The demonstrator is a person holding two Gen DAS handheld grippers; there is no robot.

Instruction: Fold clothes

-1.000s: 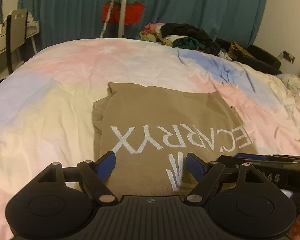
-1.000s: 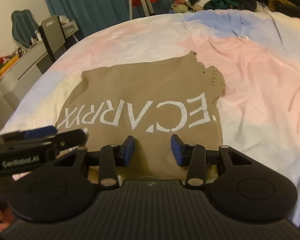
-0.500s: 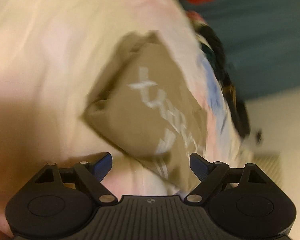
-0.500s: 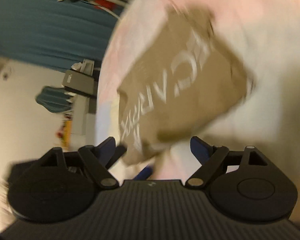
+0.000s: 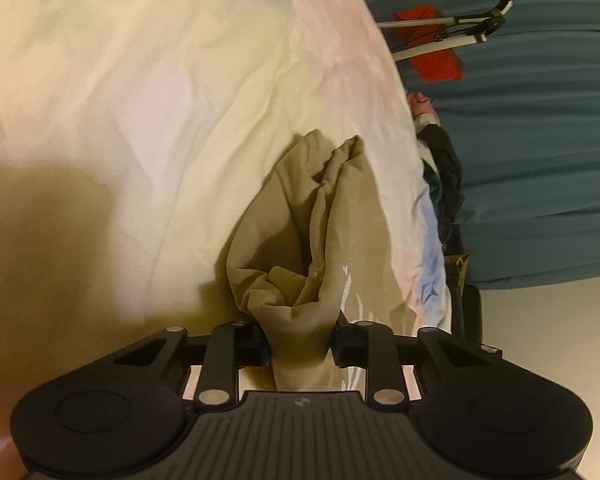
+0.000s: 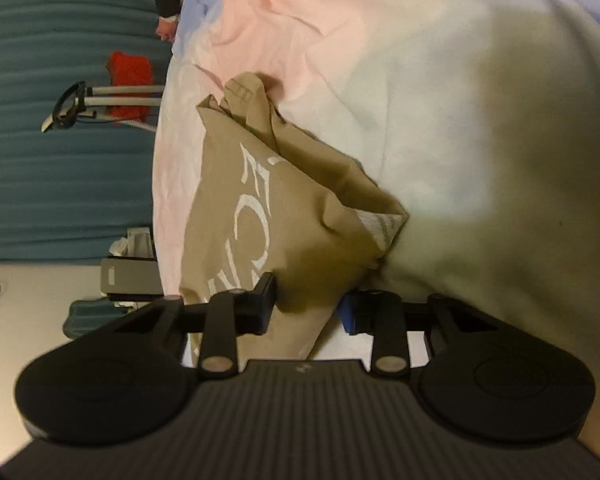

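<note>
Tan shirt [image 5: 324, 240] bunches lengthwise, running away from each closing gripper.

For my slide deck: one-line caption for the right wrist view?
Right tool closing on a bunched edge of the tan shirt on the pastel bedspread.
</note>
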